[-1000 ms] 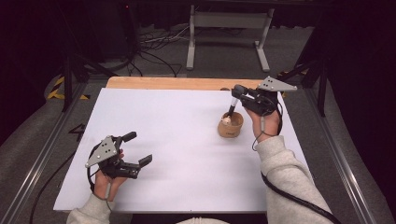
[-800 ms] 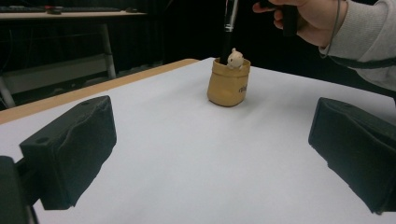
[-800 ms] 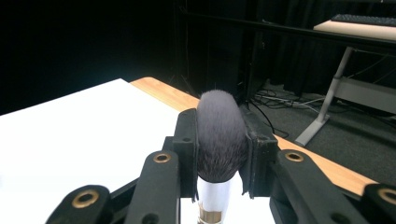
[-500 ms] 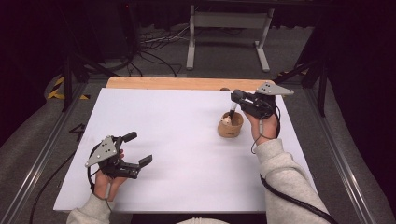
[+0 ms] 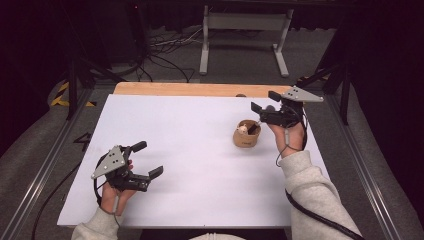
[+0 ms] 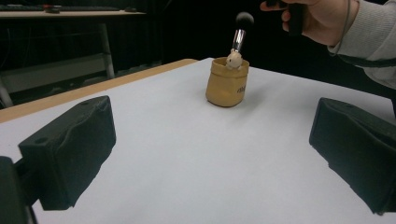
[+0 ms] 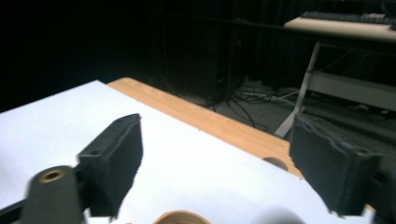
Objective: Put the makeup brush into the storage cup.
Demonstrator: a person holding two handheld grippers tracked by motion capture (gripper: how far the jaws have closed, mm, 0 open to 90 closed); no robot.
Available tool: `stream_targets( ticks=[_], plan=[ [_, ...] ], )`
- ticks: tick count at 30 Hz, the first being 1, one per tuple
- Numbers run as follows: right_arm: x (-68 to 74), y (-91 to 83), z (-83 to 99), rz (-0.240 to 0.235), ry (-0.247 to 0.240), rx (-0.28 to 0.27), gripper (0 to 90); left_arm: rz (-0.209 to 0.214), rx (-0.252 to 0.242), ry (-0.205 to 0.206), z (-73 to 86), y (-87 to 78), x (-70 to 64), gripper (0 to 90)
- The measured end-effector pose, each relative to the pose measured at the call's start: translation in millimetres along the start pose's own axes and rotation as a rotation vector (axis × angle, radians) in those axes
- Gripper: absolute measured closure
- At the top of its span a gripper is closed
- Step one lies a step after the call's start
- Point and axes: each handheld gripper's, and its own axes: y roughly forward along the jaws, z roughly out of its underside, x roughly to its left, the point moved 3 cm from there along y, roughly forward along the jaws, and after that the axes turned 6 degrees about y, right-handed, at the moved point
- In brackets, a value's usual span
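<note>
A small tan cup (image 5: pixel 246 135) stands on the white table (image 5: pixel 190 145) at the right. A brush (image 6: pixel 239 37) with a round black head leans upright in it, beside a small cream piece (image 6: pixel 233 59). My right gripper (image 5: pixel 264 101) hovers open just above and right of the cup, nothing between its pads; its own view has the cup rim (image 7: pixel 180 217) at the bottom edge. My left gripper (image 5: pixel 148 159) rests open near the front left, far from the cup (image 6: pixel 227 86), with empty jaws.
A wooden strip (image 5: pixel 200 89) with a small hole (image 5: pixel 241 95) runs along the table's far edge. Beyond it, a metal stand (image 5: pixel 245 30) and cables (image 5: pixel 165 55) lie on the floor. Metal rails flank the table on both sides.
The right gripper has opened and drawn up and to the right, away from the cup, with the brush left standing in it. The left gripper has stayed put.
</note>
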Motion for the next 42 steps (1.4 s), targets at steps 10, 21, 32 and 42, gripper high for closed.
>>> stream_targets(
  ticks=[10, 21, 32, 42],
  plan=[
    [11.4, -36.3, -11.8, -0.042, -0.065, -0.056, 9.3, -0.001, 0.001, -0.003, -1.0, -2.1, -0.8, 0.8],
    [23.3, -75.3, 2.3, -0.107, -0.116, -0.111, 2.3, -0.004, -0.005, -0.01, -0.8, -12.5, -3.8, 0.4],
    [27.1, -103.7, 28.0, -0.168, -0.142, -0.167, 0.3, -0.001, -0.018, -0.018, -1.4, -16.9, -7.1, 0.3],
    [25.7, -109.7, 64.2, -0.19, -0.115, -0.169, 0.3, -0.004, -0.03, -0.03, -0.7, -23.3, -10.5, 0.3]
  ],
)
